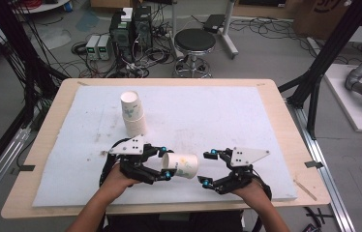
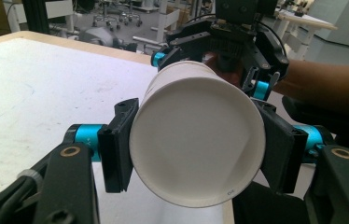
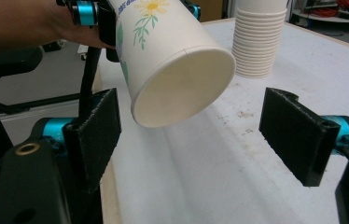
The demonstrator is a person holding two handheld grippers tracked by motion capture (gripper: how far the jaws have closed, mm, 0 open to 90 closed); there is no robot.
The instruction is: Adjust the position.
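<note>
A paper cup (image 1: 181, 165) with a flower print lies level in the air just above the white mat. My left gripper (image 1: 165, 163) is shut on it near its wide mouth. In the left gripper view that mouth (image 2: 196, 144) faces the camera, and both pads press on its sides. My right gripper (image 1: 207, 167) is open to the right of the cup, and its fingers are clear of it. In the right gripper view the cup's recessed base (image 3: 182, 88) points at the gap between the two wide-apart pads (image 3: 298, 135). A tall stack of cups (image 1: 132, 113) stands upright behind the left hand.
The white foam mat (image 1: 218, 111) covers most of the wooden table (image 1: 48, 125). A black stool (image 1: 194, 43) and computer boxes with cables (image 1: 130, 29) stand on the floor beyond the far edge. Black frame posts (image 1: 314, 77) rise at the right.
</note>
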